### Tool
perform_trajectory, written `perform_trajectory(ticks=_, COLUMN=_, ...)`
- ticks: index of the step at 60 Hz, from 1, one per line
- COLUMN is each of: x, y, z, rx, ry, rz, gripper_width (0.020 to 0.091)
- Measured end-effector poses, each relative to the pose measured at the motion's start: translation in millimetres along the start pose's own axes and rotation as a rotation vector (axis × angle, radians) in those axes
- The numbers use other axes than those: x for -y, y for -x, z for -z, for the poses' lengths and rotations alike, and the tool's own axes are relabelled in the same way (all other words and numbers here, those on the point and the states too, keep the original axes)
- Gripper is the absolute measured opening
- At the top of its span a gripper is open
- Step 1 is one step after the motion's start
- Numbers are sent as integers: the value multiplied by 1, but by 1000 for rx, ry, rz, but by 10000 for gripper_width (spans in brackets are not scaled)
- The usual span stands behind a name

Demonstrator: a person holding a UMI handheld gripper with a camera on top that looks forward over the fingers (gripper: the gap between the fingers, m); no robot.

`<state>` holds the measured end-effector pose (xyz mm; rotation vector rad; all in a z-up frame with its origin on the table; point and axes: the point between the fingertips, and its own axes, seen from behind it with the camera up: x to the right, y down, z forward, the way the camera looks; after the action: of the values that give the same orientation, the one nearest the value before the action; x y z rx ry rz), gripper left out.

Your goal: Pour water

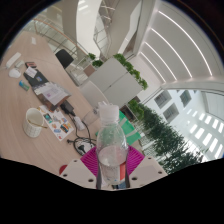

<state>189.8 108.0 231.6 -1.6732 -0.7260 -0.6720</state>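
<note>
Claw [111, 170] fingers press a clear water bottle [111, 143] between their pads; we judge it is carried upright, capped, toward the white cup [34, 121] on the surface [25, 100] to avoid spilling.

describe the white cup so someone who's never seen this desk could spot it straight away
Start at the long light wooden table, cluttered with papers. The white cup stands near its close end, beside the scattered papers, off to one side of the clear plastic bottle gripped in the tool. It is the only plain white, open-topped container there; the bottle is see-through and capped.
</note>
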Motion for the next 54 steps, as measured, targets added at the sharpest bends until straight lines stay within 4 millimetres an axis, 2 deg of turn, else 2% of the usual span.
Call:
perform_trajectory(ticks=4, x=33, y=32, z=-19, rx=-9, ry=-17, rz=301, gripper_width=318)
perform_trajectory(ticks=6, x=46, y=47, z=-22, rx=-1, ry=-21, rz=450, gripper_width=317)
perform_trajectory(ticks=7, x=48, y=53, z=-27, rx=10, ry=-25, rz=516, gripper_width=317)
perform_trajectory(ticks=8, x=46, y=61, z=-41, rx=29, ry=-31, rz=563, gripper_width=316)
perform_trajectory(ticks=12, x=54, y=89, z=-55, rx=21, ry=-28, rz=835, gripper_width=316)
perform_trajectory(ticks=14, x=57, y=92, z=-57, rx=15, ry=-30, rz=965, gripper_width=318)
perform_trajectory(ticks=18, x=66, y=114, z=-68, rx=18, ry=-49, rz=1167, gripper_width=319)
perform_trajectory(ticks=21, x=69, y=120, z=-71, rx=4, ry=-50, rz=1267, gripper_width=318)
perform_trajectory(ticks=22, x=72, y=118, z=-65, rx=2, ry=-47, rz=1303, gripper_width=318)
perform_trajectory(ticks=24, x=76, y=121, z=-73, rx=0, ry=-48, rz=1367, gripper_width=317)
perform_trajectory(ticks=28, x=78, y=128, z=-74, rx=-1, ry=-52, rz=1448, gripper_width=319)
perform_trajectory(ticks=29, x=79, y=127, z=-69, rx=5, ry=-48, rz=1455, gripper_width=319)
perform_trajectory(ticks=38, x=76, y=133, z=-72, rx=21, ry=-45, rz=1458, gripper_width=319)
perform_trajectory(ticks=43, x=79, y=130, z=-75, rx=24, ry=-51, rz=1336, gripper_width=318)
perform_trajectory(ticks=48, x=97, y=105, z=-79, rx=20, ry=-69, rz=1053, gripper_width=320)
perform_trajectory(ticks=51, x=109, y=83, z=-79, rx=24, ry=-86, rz=785, gripper_width=319)
perform_trajectory(ticks=52, x=112, y=76, z=-64, rx=-49, ry=-97, rz=690, gripper_width=320)
perform_trajectory(ticks=54, x=113, y=54, z=-69, rx=-32, ry=-96, rz=487, gripper_width=318)
